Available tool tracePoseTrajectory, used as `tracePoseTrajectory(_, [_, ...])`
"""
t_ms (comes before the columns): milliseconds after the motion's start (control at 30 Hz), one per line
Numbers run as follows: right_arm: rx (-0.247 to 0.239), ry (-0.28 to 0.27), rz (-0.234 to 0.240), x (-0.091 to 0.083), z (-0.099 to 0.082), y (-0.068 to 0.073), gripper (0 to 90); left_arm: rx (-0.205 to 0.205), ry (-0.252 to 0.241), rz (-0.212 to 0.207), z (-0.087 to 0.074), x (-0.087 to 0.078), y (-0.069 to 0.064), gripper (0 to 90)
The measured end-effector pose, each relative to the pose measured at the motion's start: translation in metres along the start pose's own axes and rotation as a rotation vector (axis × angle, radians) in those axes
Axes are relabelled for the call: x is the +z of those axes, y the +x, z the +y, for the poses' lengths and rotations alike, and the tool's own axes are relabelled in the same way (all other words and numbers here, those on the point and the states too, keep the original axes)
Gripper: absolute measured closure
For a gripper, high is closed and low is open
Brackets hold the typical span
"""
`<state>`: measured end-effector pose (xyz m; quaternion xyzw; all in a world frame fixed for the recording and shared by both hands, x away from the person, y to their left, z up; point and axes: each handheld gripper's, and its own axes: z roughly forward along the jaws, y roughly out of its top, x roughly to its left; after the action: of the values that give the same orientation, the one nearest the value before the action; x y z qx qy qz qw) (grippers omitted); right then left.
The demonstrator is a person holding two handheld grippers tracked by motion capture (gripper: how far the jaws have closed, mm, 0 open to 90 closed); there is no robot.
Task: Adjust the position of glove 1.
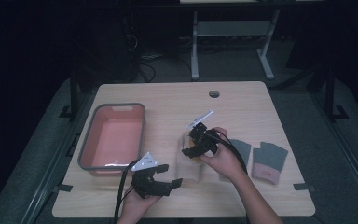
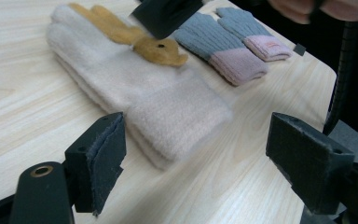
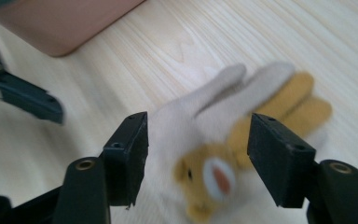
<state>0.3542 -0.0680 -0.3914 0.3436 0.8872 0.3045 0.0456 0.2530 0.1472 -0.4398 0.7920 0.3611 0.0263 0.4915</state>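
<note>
Light wooden table (image 1: pixel 242 100), cable hole near far edge. On it: pink grey-rimmed tub (image 1: pixel 113 135), left of centre; cream glove (image 2: pixel 135 93) with an orange, apparently animal-shaped patch, centre; two grey-and-pink gloves (image 1: pixel 263 158), right, side by side.

Pink tub (image 1: pixel 113 136) at left, grey-pink gloves (image 1: pixel 261 158) at right

cream glove (image 2: pixel 135 88), mustard animal patch (image 2: pixel 161 50)
</note>
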Motion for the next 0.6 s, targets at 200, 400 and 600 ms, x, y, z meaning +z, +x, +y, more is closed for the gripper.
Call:
tracePoseTrajectory(200, [0.129,-0.016,0.008,-0.011,-0.024,-0.009,35.7,-0.085,0.063,0.010,0.013,0.016,0.008,20.6])
tracePoseTrajectory(400, [0.268,-0.060,0.050,-0.011,-0.047,-0.015,35.5,-0.243,0.111,-0.004,0.017,0.029,0.022,21.4])
tracePoseTrajectory(600, [0.328,-0.075,0.068,-0.001,-0.061,-0.015,36.3,-0.305,0.140,-0.015,0.018,0.035,0.029,23.2])
